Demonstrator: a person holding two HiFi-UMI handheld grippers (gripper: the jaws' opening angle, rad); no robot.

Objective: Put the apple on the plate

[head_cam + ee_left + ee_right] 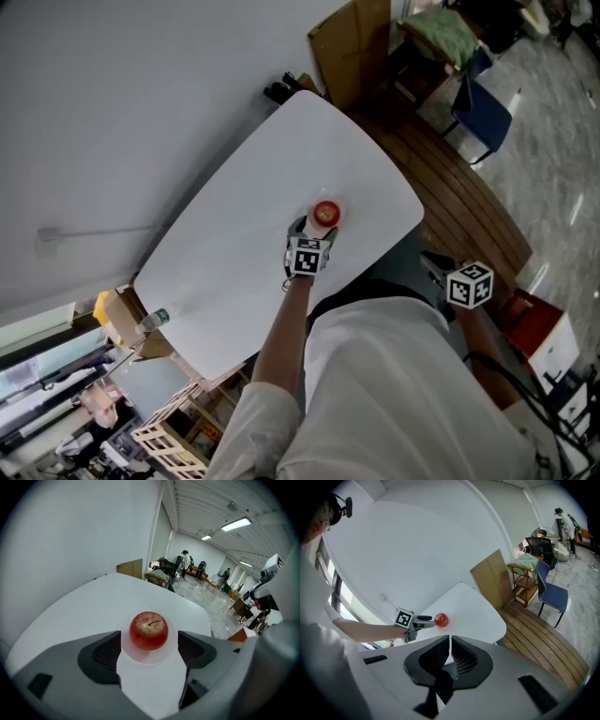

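Closest up is the person's white shirt (pixel 394 394), with a bare arm (pixel 281 347) reaching out from it toward the plate.

The apple (pixel 148 630) sits in the middle of the plate (pixel 145 658). It is red, and its stem points up. The plate is white and round, and it lies flat on the white bench (pixel 244 244).

The left hand-held gripper (pixel 317 231) is right at the plate, low over the bench. Its jaws are spread wide, one on each side of the plate. The apple is between them, but neither pad touches it.

The right hand-held gripper (pixel 450 644) is well apart from the plate, past the bench edge on the person's side. Its jaws are pressed together with nothing between them.

Farther from the plate, past the bench's rounded corner, there is a wooden floor (pixel 469 206). A blue chair (pixel 483 112) stands beyond that. A brown cardboard sheet (pixel 352 47) leans near the far end of the bench, against the pale wall (pixel 141 94).
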